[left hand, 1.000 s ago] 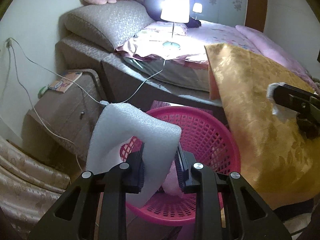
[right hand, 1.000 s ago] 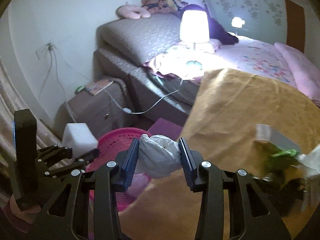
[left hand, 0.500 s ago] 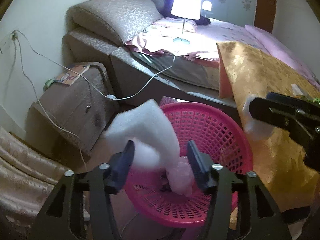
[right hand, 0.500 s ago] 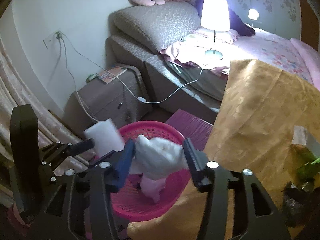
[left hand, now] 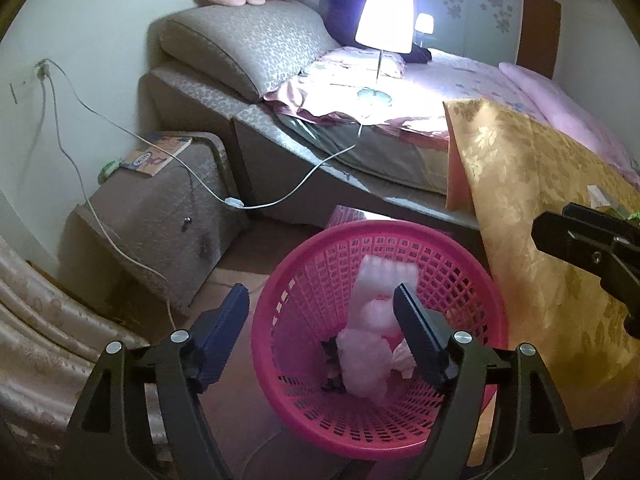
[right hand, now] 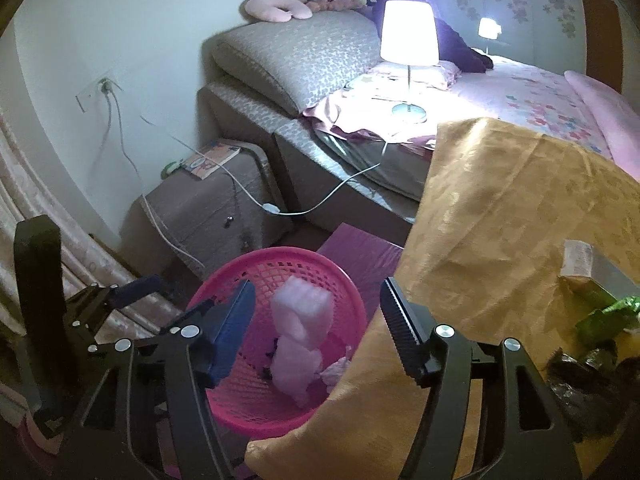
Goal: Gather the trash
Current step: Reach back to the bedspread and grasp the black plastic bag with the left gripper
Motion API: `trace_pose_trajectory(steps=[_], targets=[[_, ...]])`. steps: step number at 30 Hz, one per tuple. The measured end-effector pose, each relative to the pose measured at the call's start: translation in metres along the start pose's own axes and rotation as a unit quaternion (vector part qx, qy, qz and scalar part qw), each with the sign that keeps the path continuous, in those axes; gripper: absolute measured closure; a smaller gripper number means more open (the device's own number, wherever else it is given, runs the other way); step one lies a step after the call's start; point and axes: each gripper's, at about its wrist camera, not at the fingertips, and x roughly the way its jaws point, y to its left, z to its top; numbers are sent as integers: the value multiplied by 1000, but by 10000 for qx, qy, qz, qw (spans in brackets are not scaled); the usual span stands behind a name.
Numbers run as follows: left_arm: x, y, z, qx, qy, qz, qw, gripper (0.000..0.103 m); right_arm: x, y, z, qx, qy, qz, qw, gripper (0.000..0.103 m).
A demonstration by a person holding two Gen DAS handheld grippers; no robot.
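Note:
A pink plastic basket [left hand: 476,272] stands on the floor beside the bed; it also shows in the right wrist view [right hand: 320,258]. Inside lie a white foam block [left hand: 386,276], also in the right wrist view [right hand: 302,312], and crumpled white trash [left hand: 362,360]. My left gripper [left hand: 326,336] is open and empty above the basket's left rim. My right gripper [right hand: 320,328] is open and empty above the basket's right side. More trash, green and dark wrappers [right hand: 600,320], lies on the gold cloth at the right.
A gold cloth [left hand: 532,208] hangs over a surface to the right of the basket. A brown nightstand [left hand: 160,216] with a book stands at the left. A lit lamp [left hand: 384,28] stands on the bed, its cable trailing down. Curtain folds [left hand: 40,320] hang at far left.
Both grippers opened. The foam block left my left gripper and the crumpled white trash left my right gripper; both now lie in the basket.

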Motion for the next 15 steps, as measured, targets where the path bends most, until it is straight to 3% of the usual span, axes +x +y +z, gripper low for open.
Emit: trace_pose_trajectory(steps=[15], targets=[[-13, -25, 0, 223, -236, -262, 9991, 28, -47, -33, -26, 186, -412, -651, 9969, 41]])
